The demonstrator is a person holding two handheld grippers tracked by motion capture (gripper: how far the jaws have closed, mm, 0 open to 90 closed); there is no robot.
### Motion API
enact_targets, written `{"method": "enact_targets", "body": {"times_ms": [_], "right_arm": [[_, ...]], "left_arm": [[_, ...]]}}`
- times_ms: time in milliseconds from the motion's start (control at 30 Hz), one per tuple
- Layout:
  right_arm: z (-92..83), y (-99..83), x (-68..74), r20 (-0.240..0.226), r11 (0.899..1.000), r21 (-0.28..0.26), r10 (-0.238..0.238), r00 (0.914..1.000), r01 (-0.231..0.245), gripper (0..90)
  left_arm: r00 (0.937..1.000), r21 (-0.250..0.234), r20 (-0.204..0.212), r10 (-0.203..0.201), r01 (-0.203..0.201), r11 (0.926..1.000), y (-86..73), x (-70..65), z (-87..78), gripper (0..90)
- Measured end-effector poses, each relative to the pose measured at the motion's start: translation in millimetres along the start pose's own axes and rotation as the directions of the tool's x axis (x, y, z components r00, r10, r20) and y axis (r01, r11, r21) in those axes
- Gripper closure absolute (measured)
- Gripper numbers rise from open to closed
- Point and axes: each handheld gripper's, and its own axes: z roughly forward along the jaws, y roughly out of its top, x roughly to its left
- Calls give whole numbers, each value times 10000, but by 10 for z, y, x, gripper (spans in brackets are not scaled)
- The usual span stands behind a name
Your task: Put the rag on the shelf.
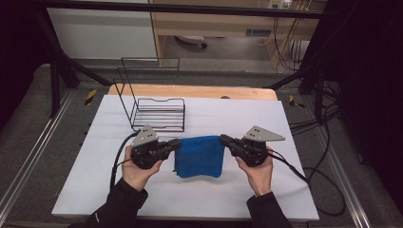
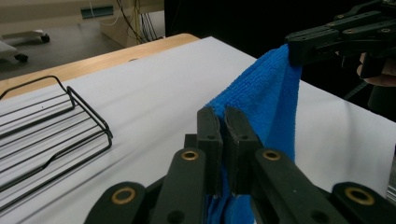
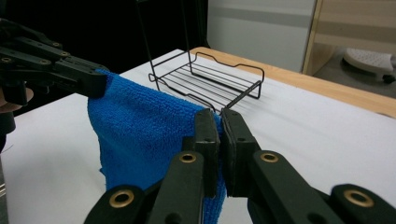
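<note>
While a person's two hands come in from the near edge of the table (image 1: 199,199), each carries a hand-held gripper, and both are clamped on the same blue microfibre cloth (image 1: 199,156). In the high view the left hand-held gripper (image 1: 177,144) pinches the cloth's upper left corner, and the right hand-held gripper (image 1: 222,139) pinches its upper right corner. Between them the cloth's top edge runs nearly level, and the rest of the cloth hangs down from it as a folded sheet, its lower hem toward the near side of the white table top.

Seen in the left gripper view, the two black jaws stand close together with only the cloth's thickness between them, and blue fabric (image 2: 266,107) rises from them up to the right hand-held gripper (image 2: 295,55), which bites the far corner. Seen in the right gripper view, its own jaws are likewise narrow on the cloth's edge (image 3: 140,130), and the left hand-held gripper (image 3: 97,83) holds the opposite corner at upper left.

Behind the cloth, toward the far left of the table, stands a black wire rack (image 1: 159,114) with a tall wire back; it is apart from the cloth and from both grippers. A strip of bare wood (image 1: 190,91) shows along the table's far edge.
</note>
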Motion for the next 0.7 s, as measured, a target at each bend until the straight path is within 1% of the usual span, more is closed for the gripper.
{"method": "enact_targets", "body": {"times_ms": [67,167,200,233,267,300,400,433,467,567,600,700], "right_arm": [[-19,23,13,6,9999,-115,-59,10000,59,863],[-45,58,34,28,9995,-277,-131,9999,132,863],[-45,58,34,28,9995,-277,-131,9999,132,863],[-61,81,48,3,9990,-417,-161,9999,161,863],[-61,81,48,3,9990,-417,-161,9999,161,863],[-73,109,65,16,9984,-524,-208,9998,208,863],[-84,153,96,74,9971,-682,-347,9994,351,863],[-85,168,105,89,9965,-732,-392,9992,397,863],[-89,184,113,102,9960,-802,-398,9992,405,863],[-91,245,144,195,9936,-1027,-452,9988,469,863],[-89,269,156,237,9923,-1128,-492,9985,516,863],[-85,341,192,281,9882,-1420,-533,9982,568,863]], "left_arm": [[10000,-98,-37,91,-92,9999,23,-16,-23,858],[9999,-309,-49,130,-131,9994,65,-32,-68,858],[9999,-309,-49,130,-131,9994,65,-32,-68,858],[9999,-458,-77,147,-150,9988,86,-35,-91,858],[9999,-458,-77,147,-150,9988,86,-35,-91,858],[9998,-589,-117,133,-140,9982,106,-35,-113,858],[9997,-700,-170,157,-168,9974,129,-31,-140,858],[9996,-822,-216,183,-200,9964,156,-30,-166,858],[9996,-822,-216,183,-200,9964,156,-30,-166,858],[9993,-1039,-307,221,-252,9943,207,-23,-207,858],[9990,-1194,-387,235,-280,9925,245,-13,-236,858],[9987,-1354,-447,228,-287,9904,278,3,-266,858]]}}
